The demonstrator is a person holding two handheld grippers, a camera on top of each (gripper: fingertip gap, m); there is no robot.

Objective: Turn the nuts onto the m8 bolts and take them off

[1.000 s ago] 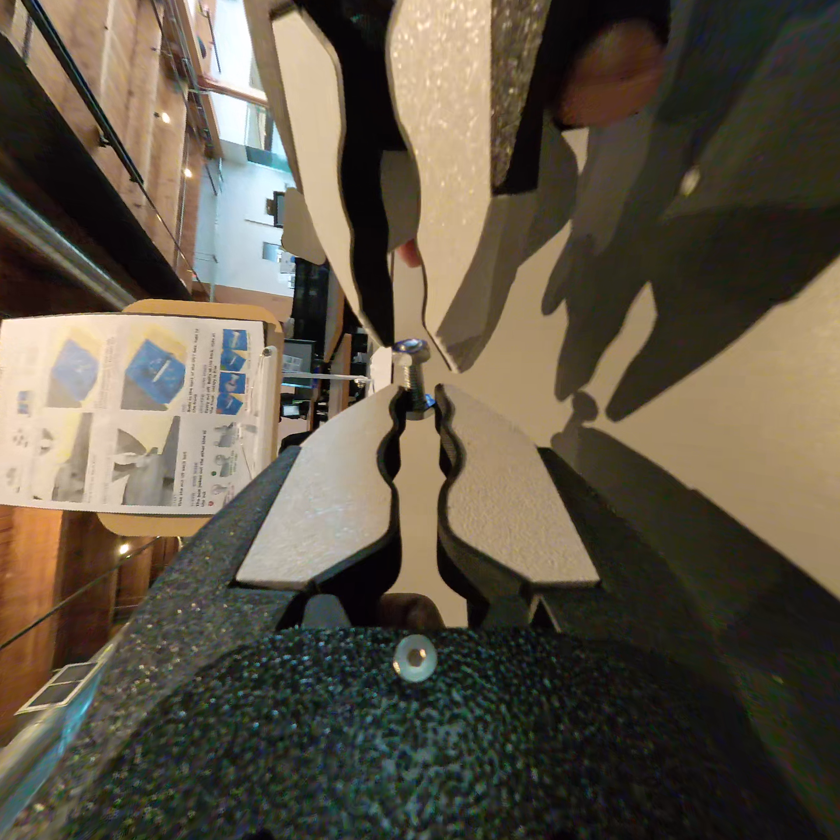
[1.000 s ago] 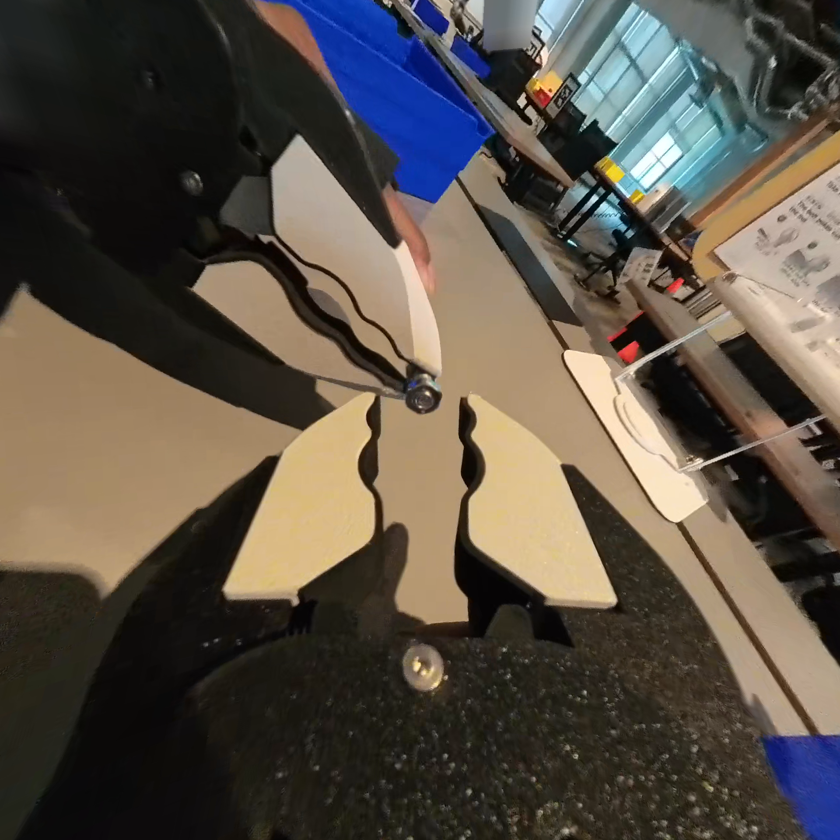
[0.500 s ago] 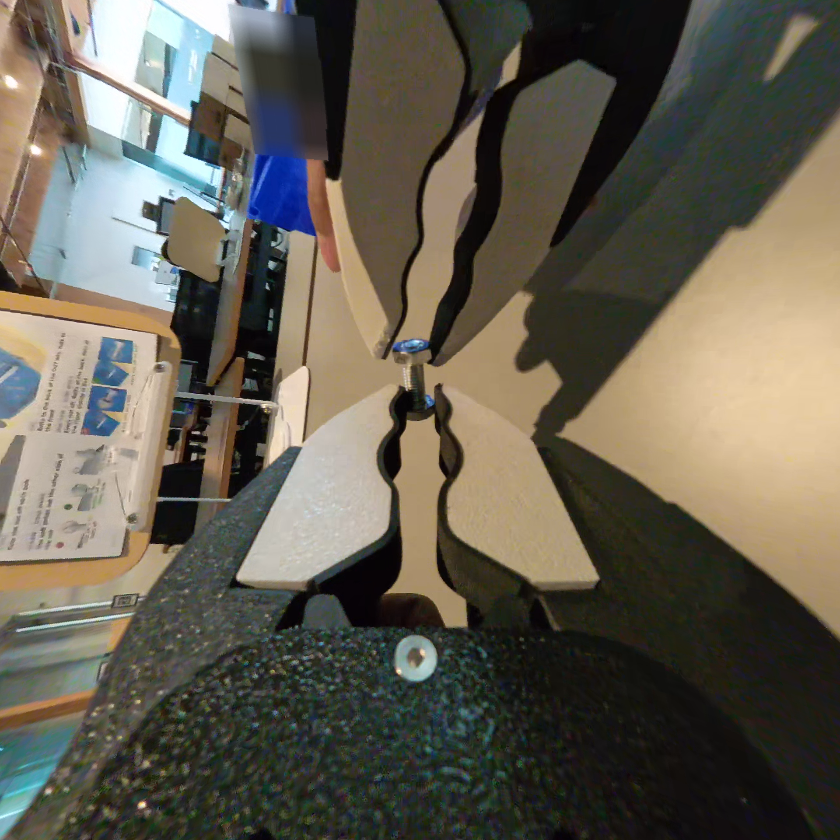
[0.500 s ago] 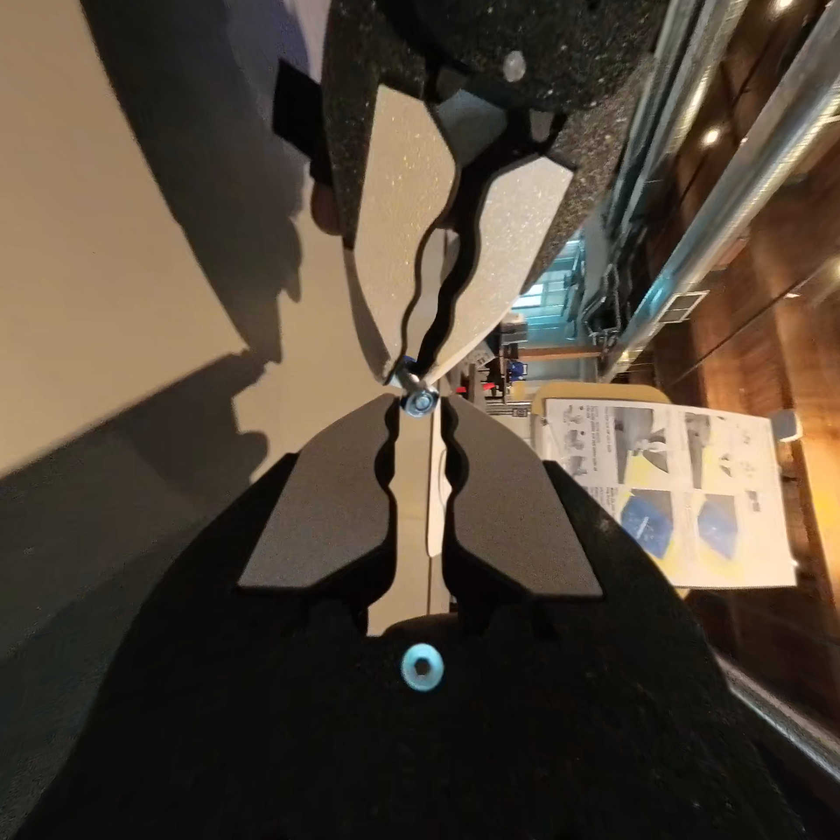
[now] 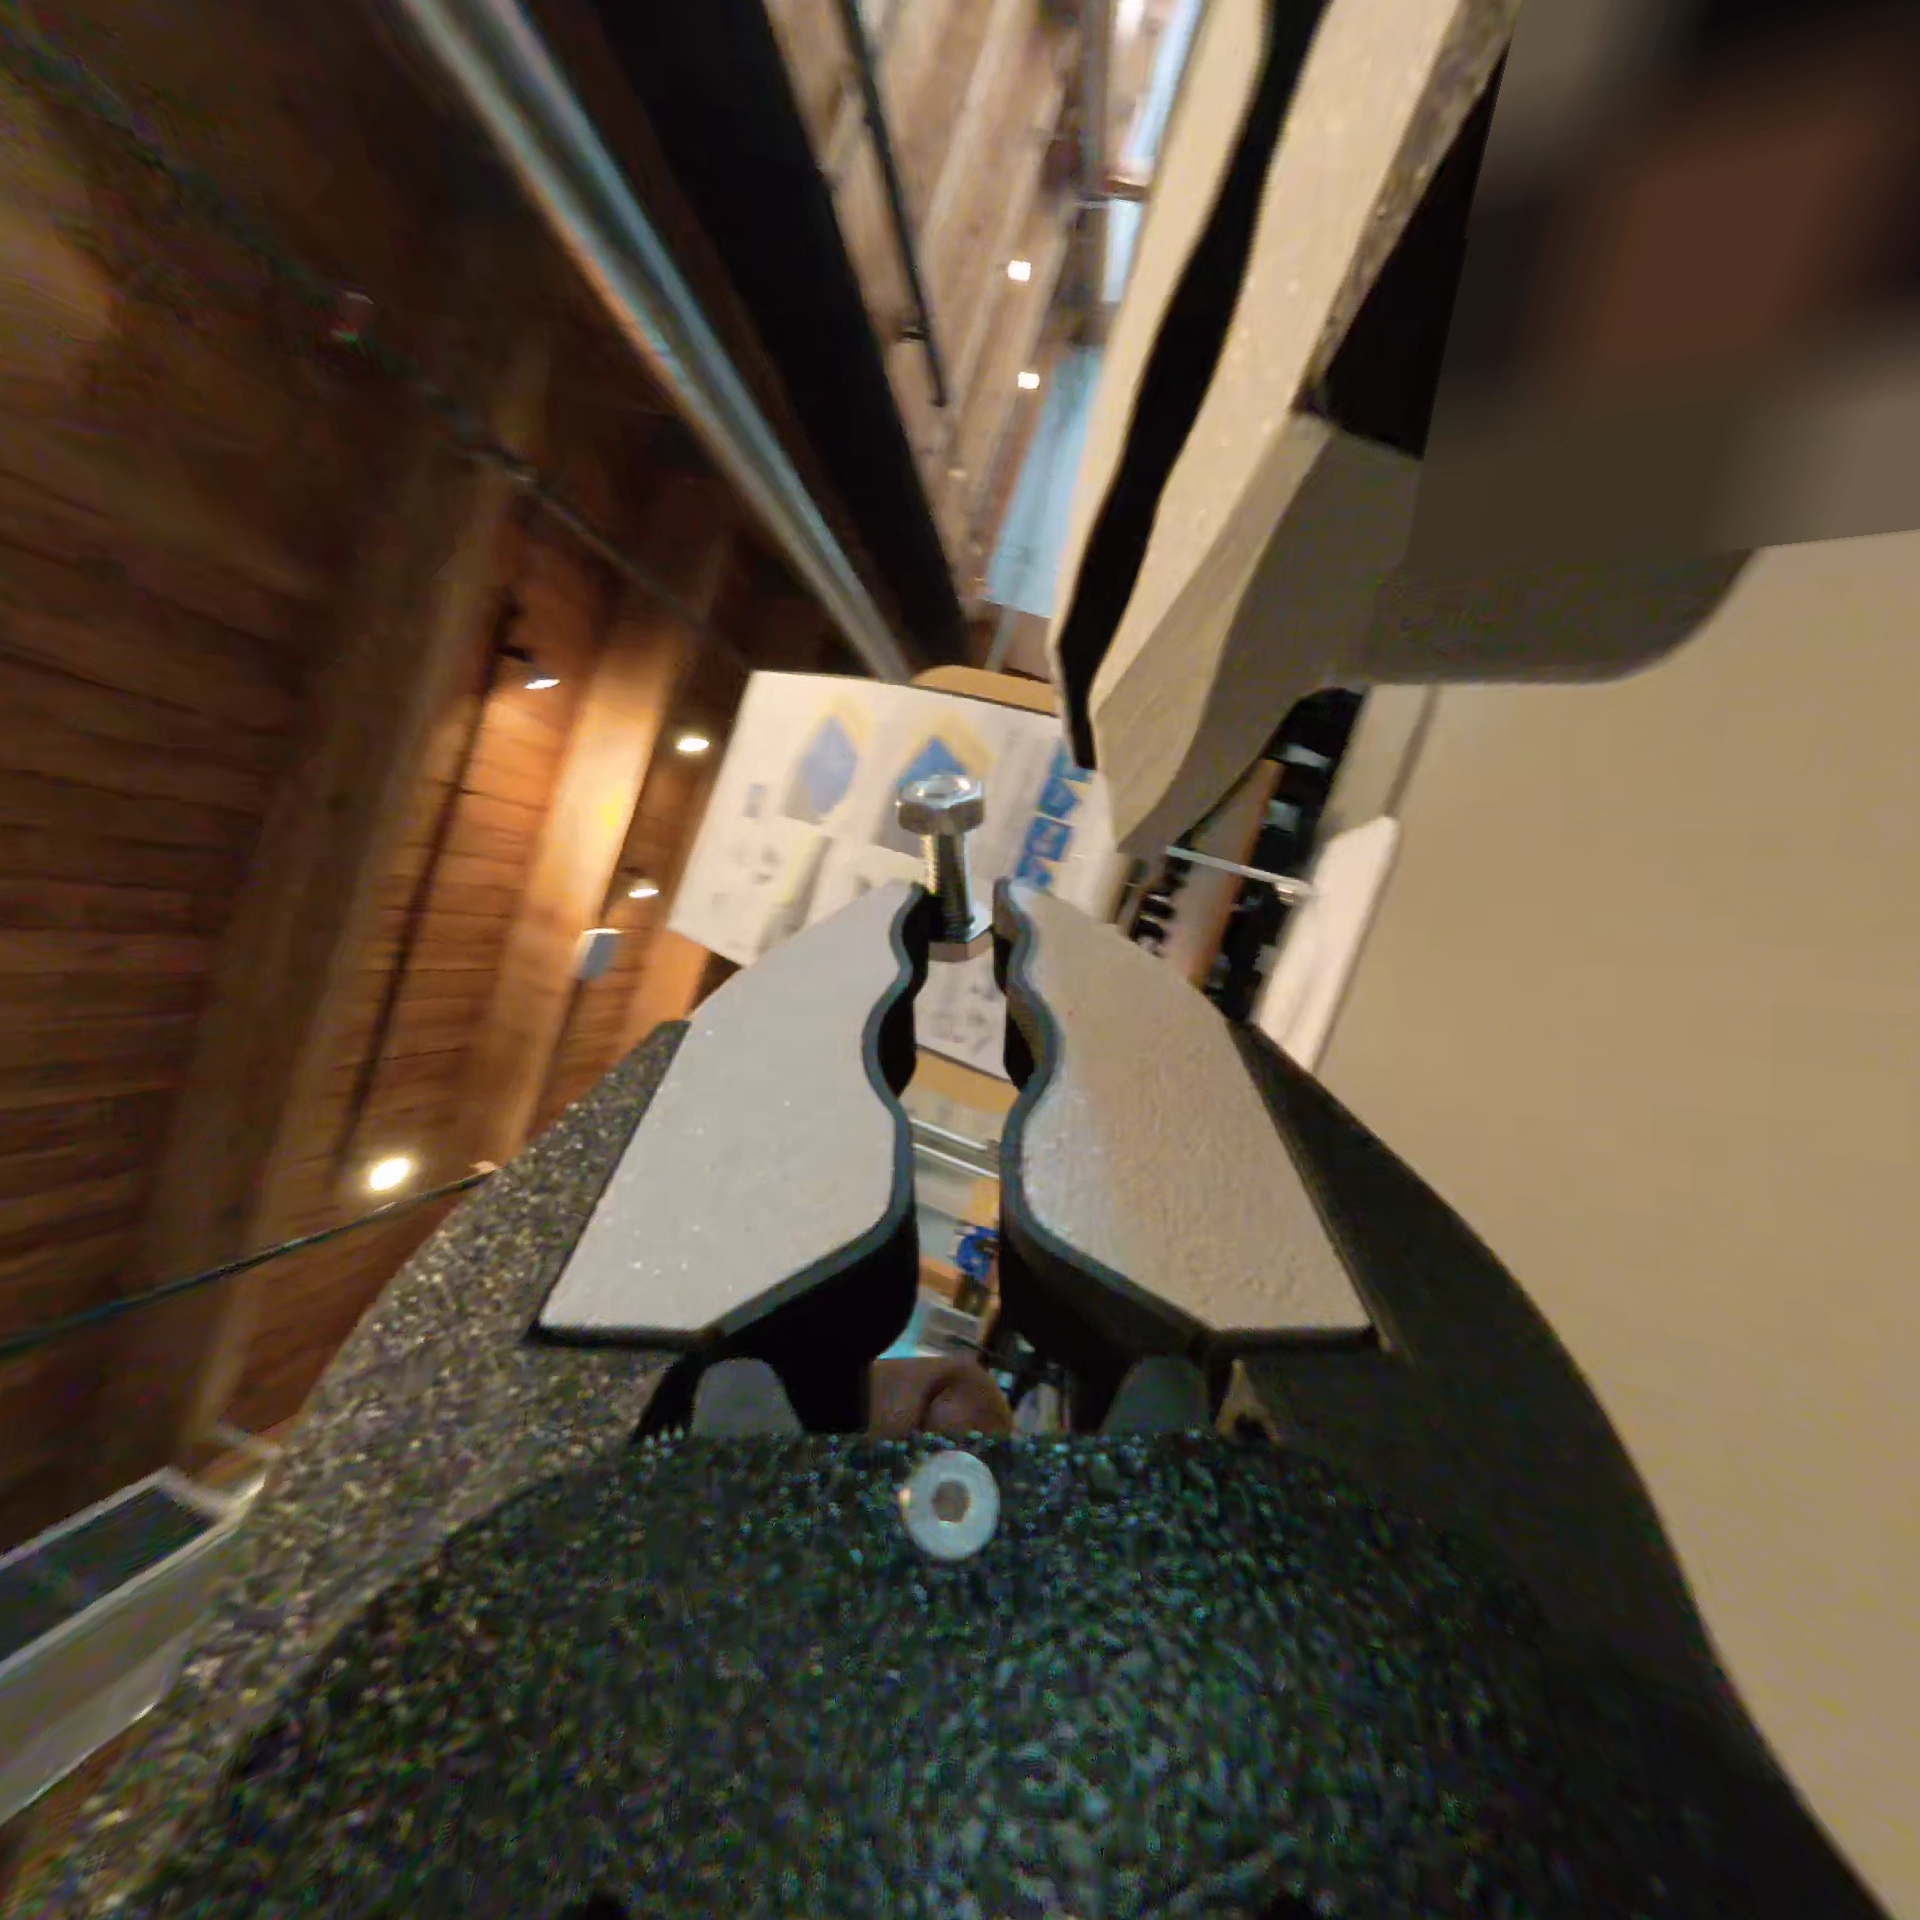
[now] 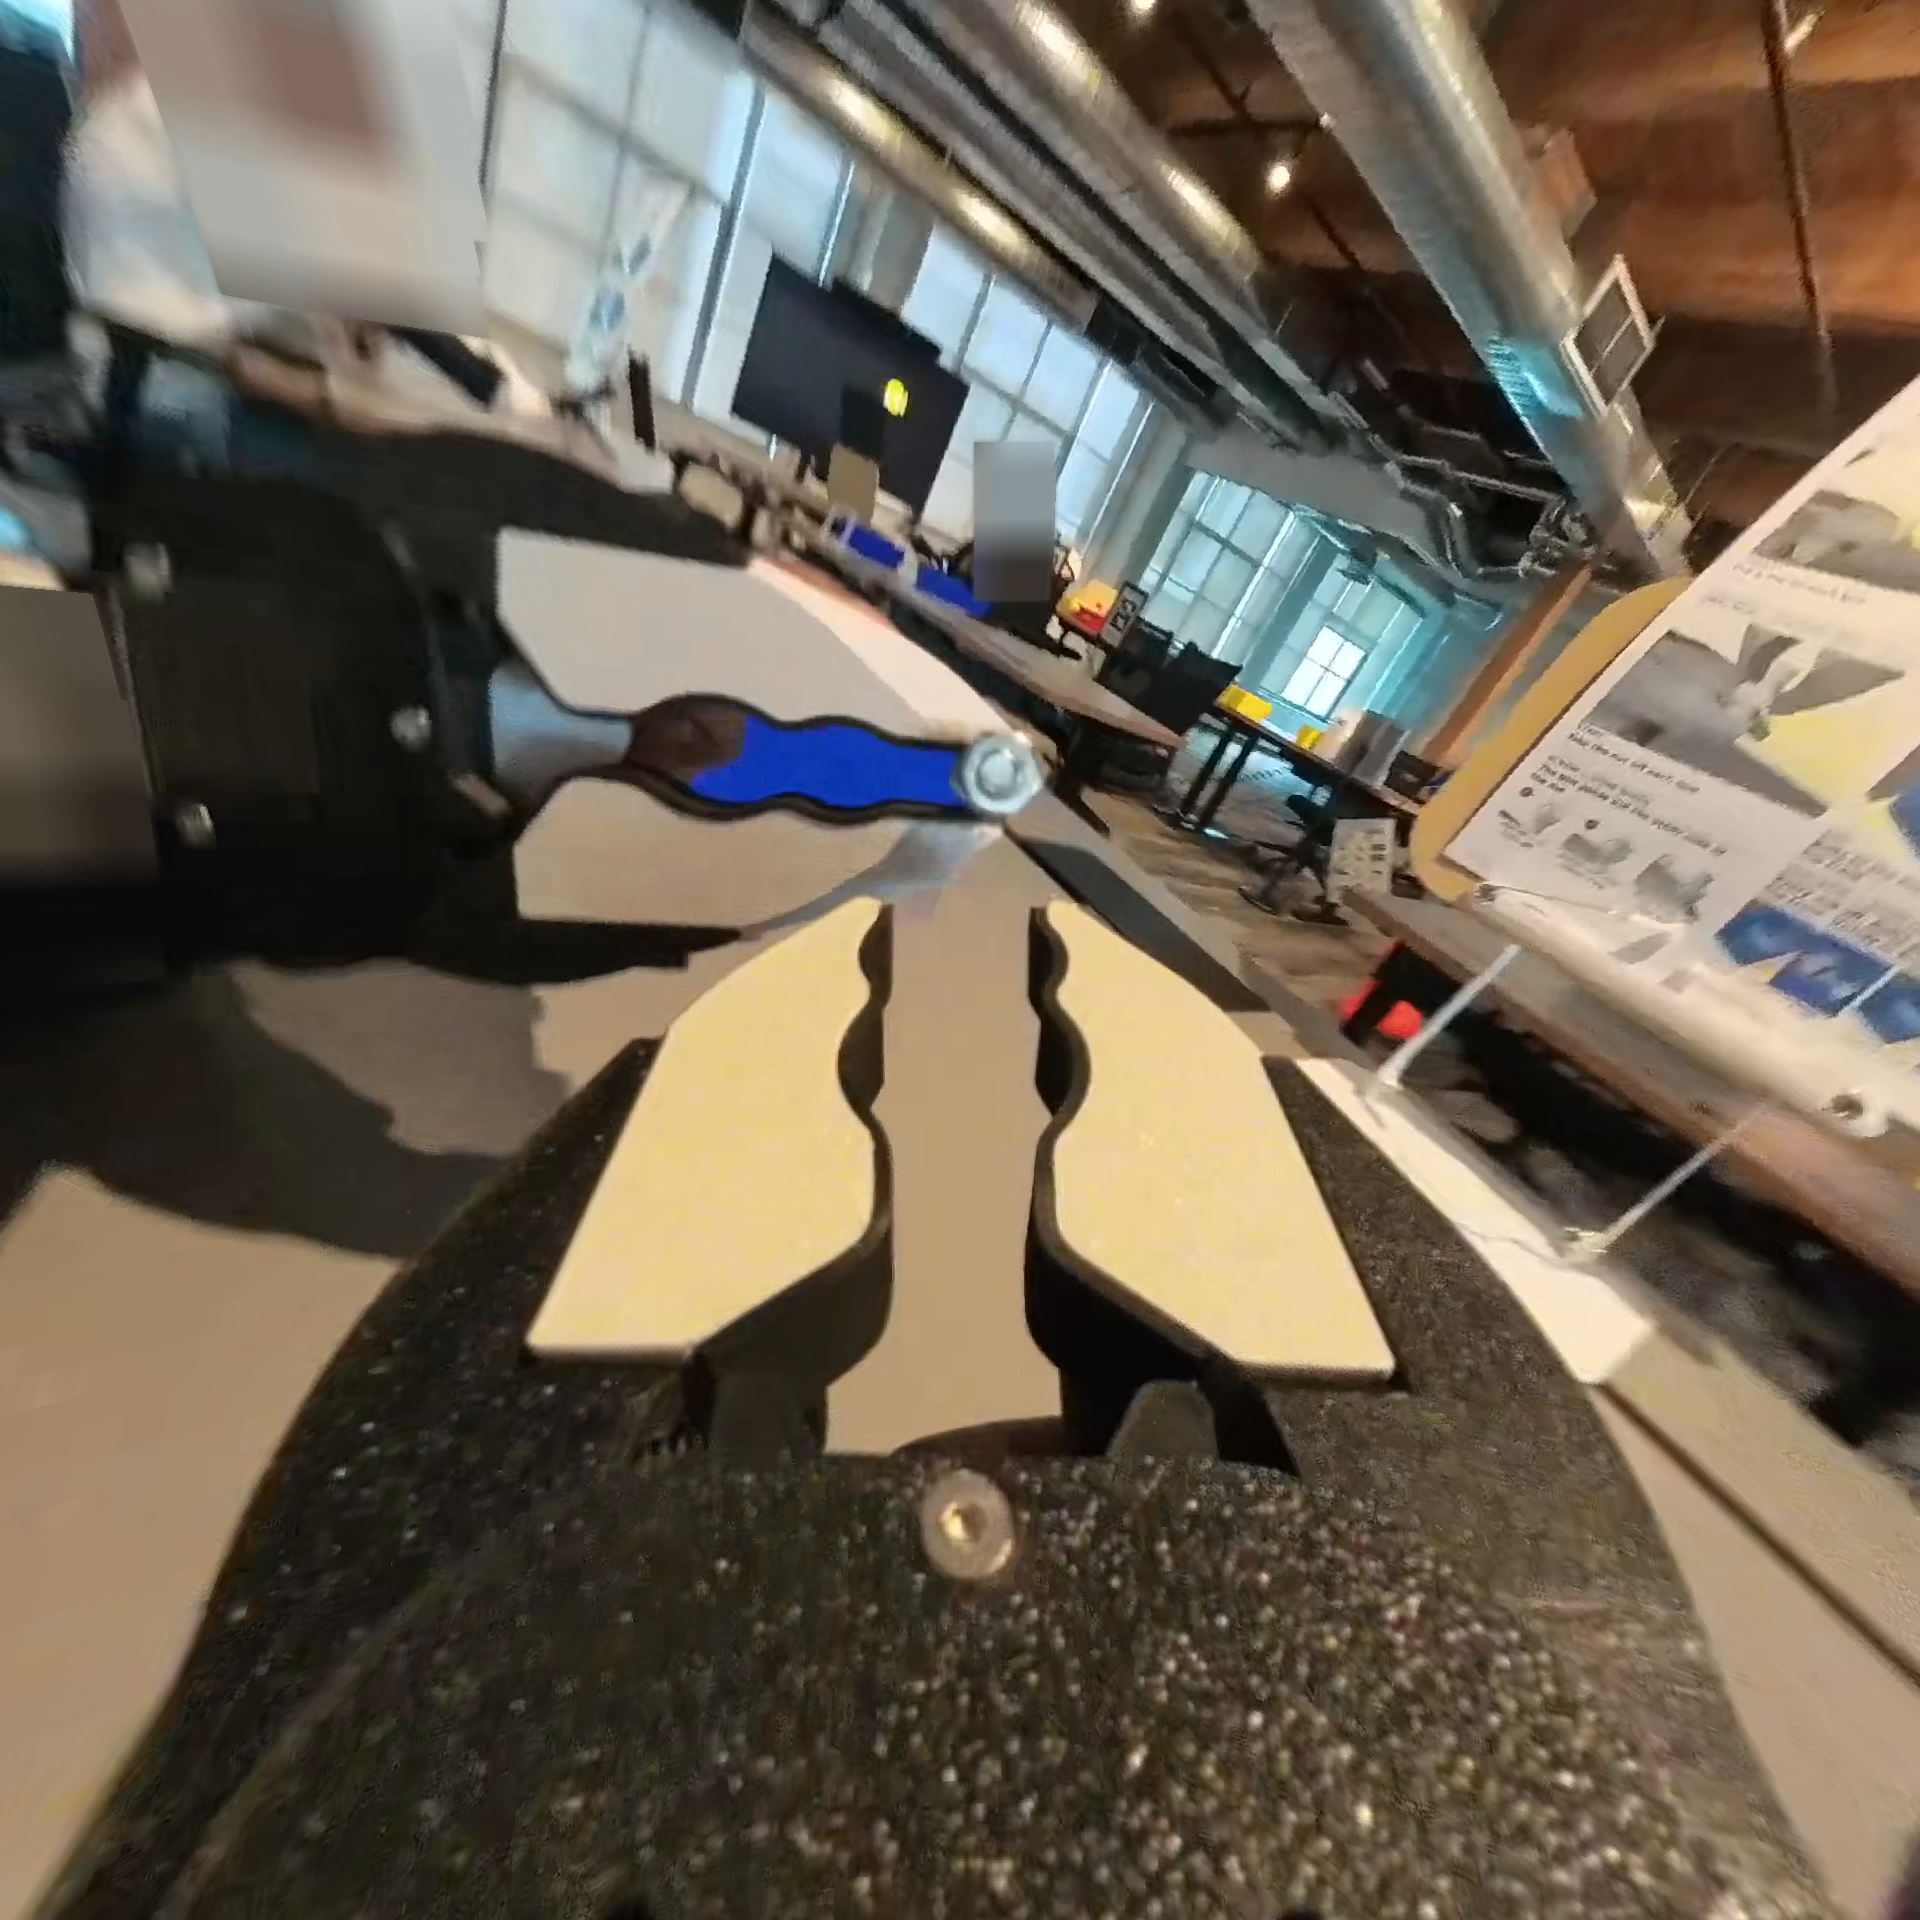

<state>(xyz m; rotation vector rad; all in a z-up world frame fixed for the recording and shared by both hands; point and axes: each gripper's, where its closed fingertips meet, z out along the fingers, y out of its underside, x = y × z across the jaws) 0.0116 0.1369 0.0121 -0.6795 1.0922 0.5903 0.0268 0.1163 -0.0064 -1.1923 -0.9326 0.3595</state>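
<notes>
My left gripper [image 5: 954, 916] is shut on a nut [image 5: 958, 928] at its fingertips. A silver M8 bolt [image 5: 940, 831] sits in the nut and sticks out forward, hex head outermost. My right gripper [image 6: 961, 920] is open and empty, just short of the bolt [image 6: 997, 774], whose head faces it. In the right wrist view the left gripper [image 6: 971, 779] comes in from the left, held above the table. In the left wrist view the right gripper [image 5: 1103, 800] hangs at the upper right, apart from the bolt head.
The beige table [image 6: 208, 1455] lies under both grippers. A printed instruction sheet [image 6: 1714, 748] on a board in a clear stand with a white base [image 6: 1507, 1247] stands at the table's right edge. The sheet also shows behind the bolt [image 5: 821, 790]. My left and right fingertips are right by each other.
Half a second ago my right gripper was closed on the bolt head. It has let go, opened and drawn back. Both grippers have rolled. The left still holds the nut.
</notes>
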